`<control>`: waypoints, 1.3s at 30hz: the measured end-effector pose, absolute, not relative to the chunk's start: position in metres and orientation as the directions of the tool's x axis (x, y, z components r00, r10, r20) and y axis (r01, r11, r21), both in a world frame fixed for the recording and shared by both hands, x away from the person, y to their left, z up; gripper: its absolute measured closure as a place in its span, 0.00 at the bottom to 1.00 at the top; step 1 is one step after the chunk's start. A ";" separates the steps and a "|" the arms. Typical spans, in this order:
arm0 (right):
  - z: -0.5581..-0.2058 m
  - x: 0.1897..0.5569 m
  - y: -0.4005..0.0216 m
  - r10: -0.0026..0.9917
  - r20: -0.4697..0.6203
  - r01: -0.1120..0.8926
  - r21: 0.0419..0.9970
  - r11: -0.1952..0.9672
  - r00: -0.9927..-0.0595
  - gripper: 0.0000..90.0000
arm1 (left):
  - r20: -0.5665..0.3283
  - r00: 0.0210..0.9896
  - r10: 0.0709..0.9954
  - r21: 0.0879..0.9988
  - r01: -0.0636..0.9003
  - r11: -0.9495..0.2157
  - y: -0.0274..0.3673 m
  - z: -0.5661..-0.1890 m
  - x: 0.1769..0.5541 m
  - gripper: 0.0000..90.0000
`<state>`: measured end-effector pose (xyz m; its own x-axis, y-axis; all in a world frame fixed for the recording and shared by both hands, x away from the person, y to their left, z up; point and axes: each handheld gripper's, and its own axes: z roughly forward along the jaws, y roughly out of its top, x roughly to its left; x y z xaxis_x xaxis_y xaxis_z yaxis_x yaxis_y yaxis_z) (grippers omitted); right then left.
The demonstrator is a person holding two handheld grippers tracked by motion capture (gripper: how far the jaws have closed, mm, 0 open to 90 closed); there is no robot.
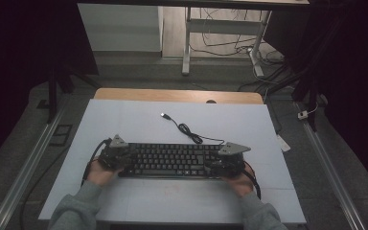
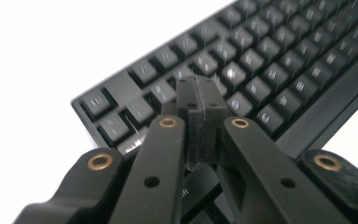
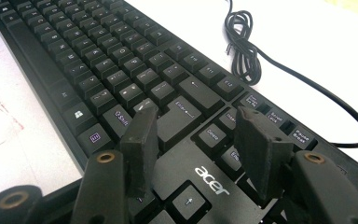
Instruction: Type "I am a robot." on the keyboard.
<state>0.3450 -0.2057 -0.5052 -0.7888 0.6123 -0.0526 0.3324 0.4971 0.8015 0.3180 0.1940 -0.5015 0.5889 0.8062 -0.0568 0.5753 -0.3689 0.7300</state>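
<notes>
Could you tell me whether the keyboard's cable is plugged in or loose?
Loose. The cable lies partly bundled on the table behind the keyboard, and its USB plug rests free on the surface.

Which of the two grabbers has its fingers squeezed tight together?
The left gripper, over the keyboard's left end. Its two jaws are pressed flat together with nothing between them. The right gripper has a wide gap between its jaws, above the Enter key.
</notes>
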 end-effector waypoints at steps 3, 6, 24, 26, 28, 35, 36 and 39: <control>-0.505 0.345 -0.206 0.612 -0.054 0.331 0.802 0.497 -0.789 0.55 | -0.061 0.574 0.816 0.763 0.554 -0.333 0.198 -0.494 0.316 0.99; -0.505 0.345 -0.206 0.613 -0.054 0.331 0.802 0.496 -0.788 0.55 | -0.074 0.562 0.824 0.785 0.543 -0.299 0.203 -0.490 0.314 0.98; -0.506 0.345 -0.205 0.607 -0.056 0.328 0.801 0.501 -0.793 0.55 | -0.119 0.547 0.829 0.806 0.541 -0.241 0.206 -0.489 0.315 0.57; -0.505 0.345 -0.205 0.606 -0.059 0.327 0.799 0.505 -0.793 0.55 | -0.125 0.543 0.831 0.807 0.543 -0.234 0.206 -0.489 0.315 0.55; -0.505 0.345 -0.204 0.606 -0.058 0.328 0.798 0.505 -0.794 0.55 | -0.137 0.541 0.830 0.808 0.546 -0.222 0.206 -0.488 0.315 0.52; -0.505 0.344 -0.204 0.606 -0.056 0.327 0.801 0.502 -0.794 0.55 | -0.132 0.539 0.832 0.805 0.548 -0.227 0.204 -0.488 0.315 0.50; -0.505 0.344 -0.203 0.606 -0.053 0.328 0.802 0.500 -0.794 0.55 | -0.131 0.538 0.832 0.805 0.548 -0.228 0.204 -0.489 0.315 0.50; -0.503 0.343 -0.202 0.602 -0.049 0.322 0.809 0.492 -0.797 0.55 | -0.127 0.538 0.833 0.801 0.551 -0.234 0.203 -0.489 0.315 0.48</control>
